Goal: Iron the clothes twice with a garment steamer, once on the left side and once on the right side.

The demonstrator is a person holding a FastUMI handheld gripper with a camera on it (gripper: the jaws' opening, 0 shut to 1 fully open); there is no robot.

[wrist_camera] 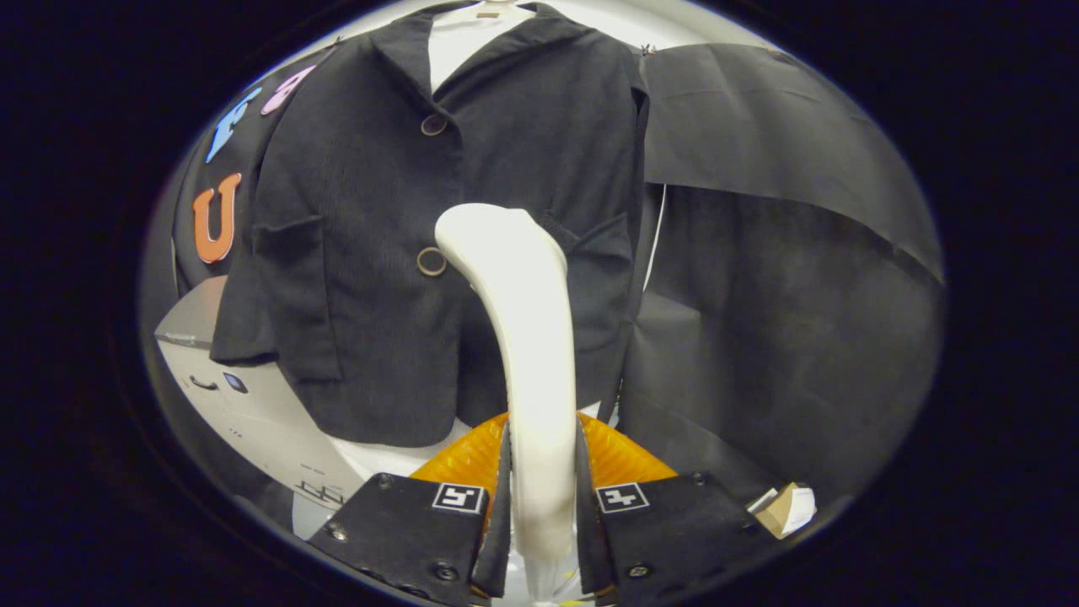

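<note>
A smooth, glossy cream plastic steamer handle (527,337) is catching the light against a matt black ribbed-cloth jacket (379,236). A translucent ridged orange plastic tank (615,455) is shining beneath it.

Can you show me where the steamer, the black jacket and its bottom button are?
steamer (529,337): gripper view, middle of its white handle, clamped between the gripper (542,497) fingers.
black jacket (354,211): gripper view, its front panel.
bottom button (432,261): gripper view, its centre.

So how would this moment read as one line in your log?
gripper: shut on steamer handle | steamer head: facing jacket | jacket: hanging, buttoned | contact: unclear
</note>
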